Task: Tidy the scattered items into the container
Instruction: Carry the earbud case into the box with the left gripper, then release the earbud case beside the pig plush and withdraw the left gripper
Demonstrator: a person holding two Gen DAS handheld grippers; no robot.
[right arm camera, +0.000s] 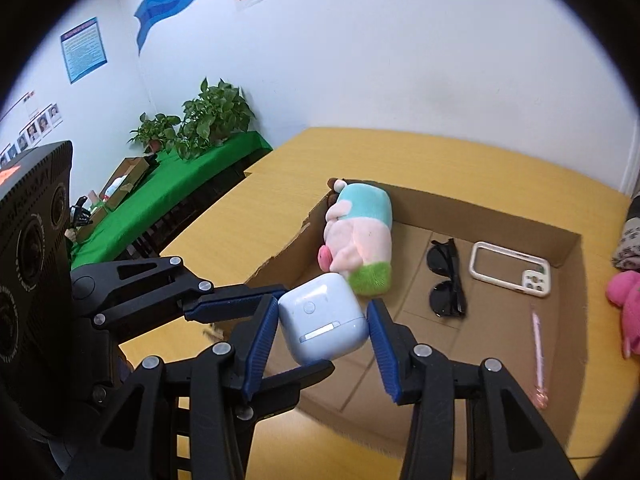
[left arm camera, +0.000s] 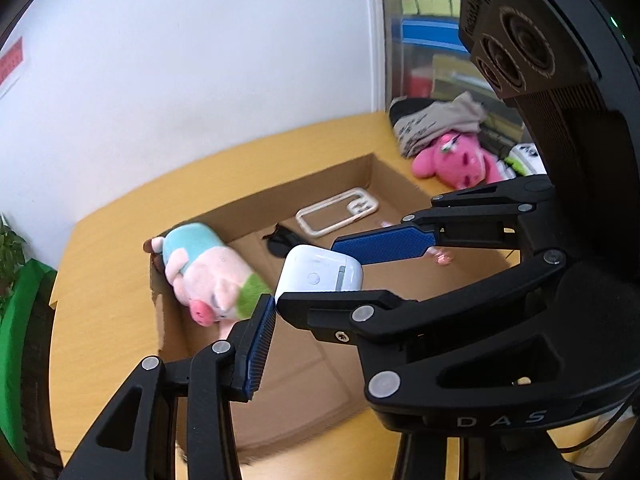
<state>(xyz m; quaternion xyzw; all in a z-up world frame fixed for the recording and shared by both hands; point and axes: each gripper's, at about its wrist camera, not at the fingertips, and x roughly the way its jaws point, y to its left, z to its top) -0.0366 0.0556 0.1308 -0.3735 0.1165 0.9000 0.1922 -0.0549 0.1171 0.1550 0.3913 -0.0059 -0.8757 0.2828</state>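
Note:
A white rounded device point(right arm camera: 323, 322) hangs over the left end of an open cardboard box point(right arm camera: 440, 206). My right gripper point(right arm camera: 324, 326) is shut on its two sides. My left gripper point(right arm camera: 298, 336) comes in from the left and is shut on the same device, one pad high and one finger underneath. In the left wrist view the device point(left arm camera: 320, 272) sits between the right gripper's fingers point(left arm camera: 384, 245); my own right finger is hidden behind that gripper. Inside the box lie a pig plush point(right arm camera: 360, 240), black sunglasses point(right arm camera: 446, 280), a clear phone case point(right arm camera: 510, 270) and a pink pen point(right arm camera: 538, 356).
The box rests on a yellow table point(right arm camera: 400, 152) against a white wall. A pink plush point(left arm camera: 456, 158) and a bundle of clothes point(left arm camera: 436, 124) lie on the table beyond the box's right end. A green-covered bench with potted plants point(right arm camera: 200, 120) stands further left.

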